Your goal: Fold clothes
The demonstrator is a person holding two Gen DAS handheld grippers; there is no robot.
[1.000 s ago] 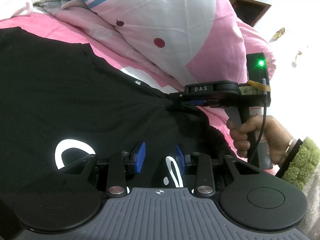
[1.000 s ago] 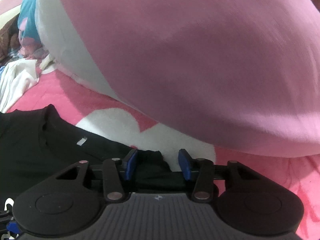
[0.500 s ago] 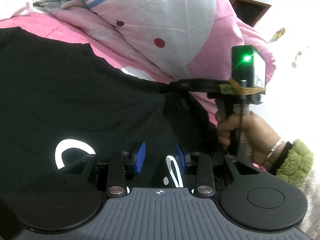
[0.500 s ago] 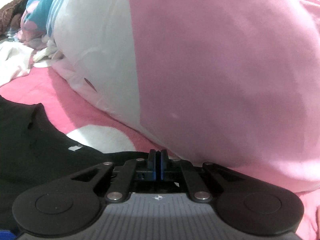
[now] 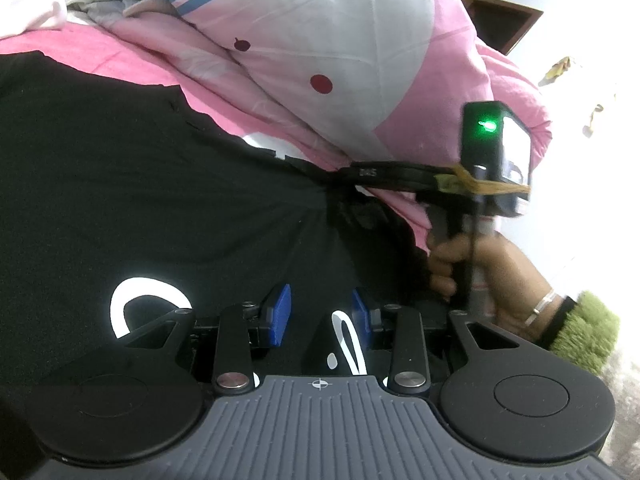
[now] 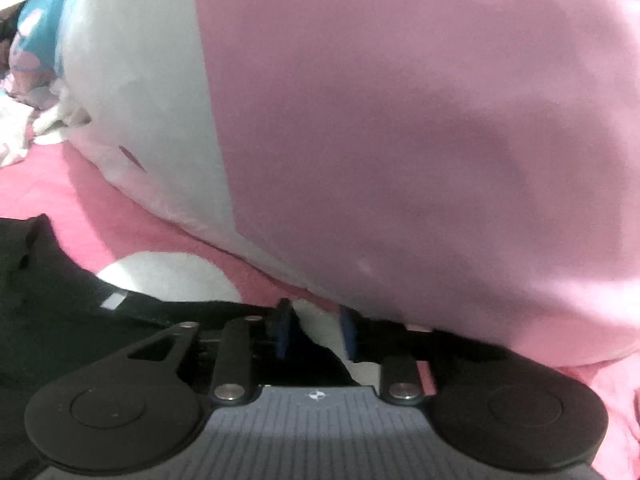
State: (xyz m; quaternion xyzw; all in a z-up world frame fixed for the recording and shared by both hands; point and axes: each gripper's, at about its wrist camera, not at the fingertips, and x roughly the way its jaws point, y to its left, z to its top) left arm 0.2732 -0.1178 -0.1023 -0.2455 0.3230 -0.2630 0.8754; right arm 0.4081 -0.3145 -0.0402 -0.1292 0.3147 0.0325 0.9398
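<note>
Black shirt (image 5: 160, 184) lies spread on the pink bed (image 6: 48, 196), just ahead of the left claw (image 5: 319, 314), whose 2 blue pads stand apart, gripping nothing. Ahead to its right, the right claw (image 6: 314, 334), pads parted, sits at the shirt's bunched corner, likely to lift it for a fold. Beyond it bulks a pillow (image 6: 400, 120).

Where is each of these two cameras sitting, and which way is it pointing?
Left wrist view: rides on the left gripper, looking forward over the black shirt toward the pink quilt; it also shows the person's right hand holding the other gripper.
Right wrist view: rides on the right gripper, low at the shirt's edge, facing the quilt close up; its blue fingers stand apart.
Shared: the black shirt, the quilt and the pink bedsheet.
</note>
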